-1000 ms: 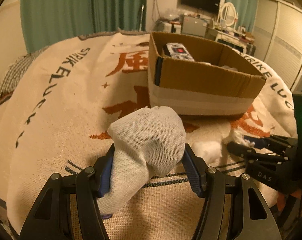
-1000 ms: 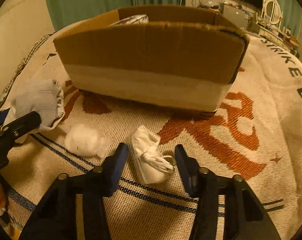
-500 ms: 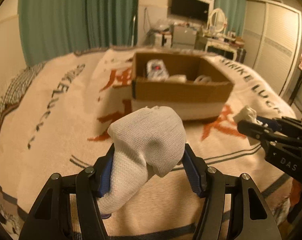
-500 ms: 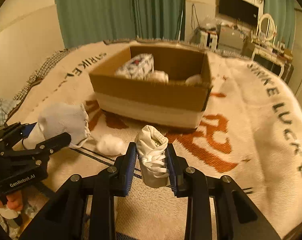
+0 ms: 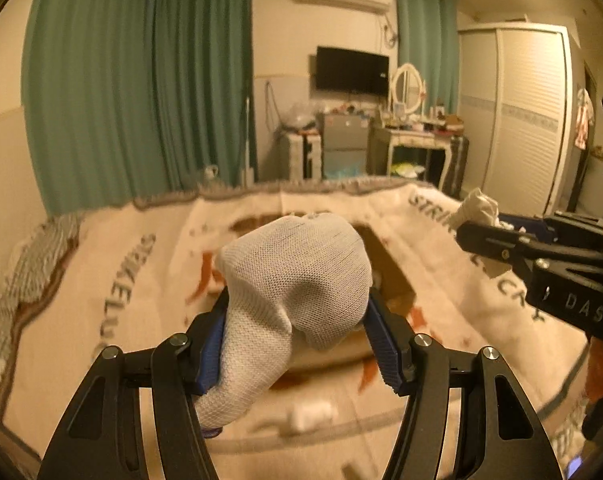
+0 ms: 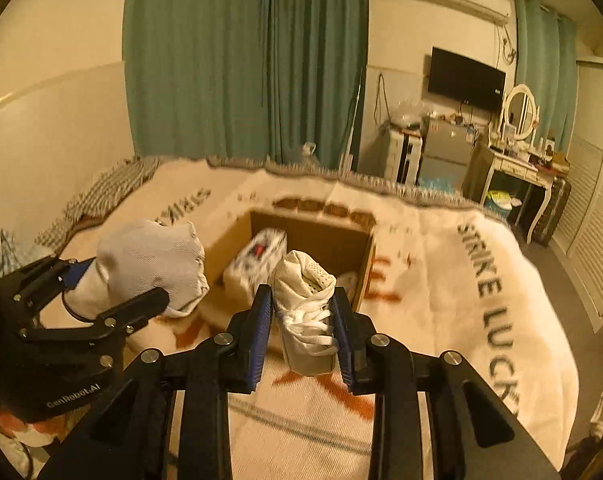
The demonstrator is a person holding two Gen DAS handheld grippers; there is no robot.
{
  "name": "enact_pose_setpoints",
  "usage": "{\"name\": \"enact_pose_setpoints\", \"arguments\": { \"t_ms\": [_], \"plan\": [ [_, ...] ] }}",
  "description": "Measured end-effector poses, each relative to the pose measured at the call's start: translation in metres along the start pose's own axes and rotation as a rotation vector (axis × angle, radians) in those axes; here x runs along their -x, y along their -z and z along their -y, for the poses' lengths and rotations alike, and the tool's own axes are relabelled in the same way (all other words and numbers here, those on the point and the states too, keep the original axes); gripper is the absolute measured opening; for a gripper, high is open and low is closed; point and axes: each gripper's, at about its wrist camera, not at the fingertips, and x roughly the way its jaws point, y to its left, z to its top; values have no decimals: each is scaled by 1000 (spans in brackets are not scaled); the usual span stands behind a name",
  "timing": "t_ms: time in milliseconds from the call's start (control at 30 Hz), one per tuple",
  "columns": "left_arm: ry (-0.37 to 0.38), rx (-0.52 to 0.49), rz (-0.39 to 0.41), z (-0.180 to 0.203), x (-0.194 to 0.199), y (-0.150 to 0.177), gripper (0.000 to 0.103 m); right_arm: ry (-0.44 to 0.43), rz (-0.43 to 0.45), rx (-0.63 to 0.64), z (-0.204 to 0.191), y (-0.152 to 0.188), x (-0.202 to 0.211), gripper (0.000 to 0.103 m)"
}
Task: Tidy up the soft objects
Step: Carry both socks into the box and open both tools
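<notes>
My left gripper (image 5: 297, 344) is shut on a grey-white knit sock (image 5: 297, 280), held high above the bed; the sock also shows in the right wrist view (image 6: 149, 264). My right gripper (image 6: 303, 332) is shut on a small white laced shoe (image 6: 307, 320), also lifted. An open cardboard box (image 6: 365, 264) sits on the bed below and ahead of both grippers, with a patterned soft item (image 6: 257, 264) inside. In the left wrist view the box (image 5: 393, 280) is mostly hidden behind the sock, and the right gripper (image 5: 501, 240) is at the right.
A cream blanket with dark lettering and orange characters (image 6: 441, 280) covers the bed. A white fluffy ball (image 5: 313, 412) lies on it near the front. Green curtains (image 6: 241, 60), a dressing table (image 6: 521, 160) and a wardrobe (image 5: 529, 120) stand beyond.
Both grippers have risen well above the bed with their loads. The right gripper closed on the white shoe and lifted it. The box now lies below them, its inside visible.
</notes>
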Motion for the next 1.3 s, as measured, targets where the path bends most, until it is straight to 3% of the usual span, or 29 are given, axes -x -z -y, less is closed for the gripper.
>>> {"name": "enact_pose_setpoints", "arguments": {
  "t_ms": [200, 400, 567, 833, 900, 933, 967, 1000, 1033, 1167, 1300],
  "plan": [
    [1, 1, 5, -7, -48, -30, 61, -15, 41, -24, 24, -52, -28, 29],
    [30, 20, -43, -12, -107, -41, 61, -38, 5, -68, 47, -82, -93, 29],
    [-1, -35, -73, -2, -151, -32, 61, -44, -69, -92, 59, -77, -163, 29],
    [60, -18, -138, -3, -192, -14, 67, -73, -143, -156, 76, -43, -229, 29],
    [50, -31, -123, 0, -189, -13, 70, -72, -147, -173, 79, -40, -233, 30],
    [49, -35, -97, 1, -183, -14, 79, -76, -151, -178, 80, -40, -234, 32],
    [54, -43, -83, 4, -179, -14, 88, -78, -150, -180, 81, -40, -233, 41],
    [53, -54, -70, 7, -173, -17, 90, -73, -147, -181, 81, -41, -231, 49],
    [46, -59, -68, 7, -171, -19, 90, -67, -140, -179, 81, -42, -226, 60],
    [-1, -93, -58, 12, -149, -34, 90, -31, -97, -169, 79, -56, -193, 61],
    [30, -106, 11, 11, -100, -51, 91, 10, -39, -138, 74, -78, -134, 68]
  ]
}}
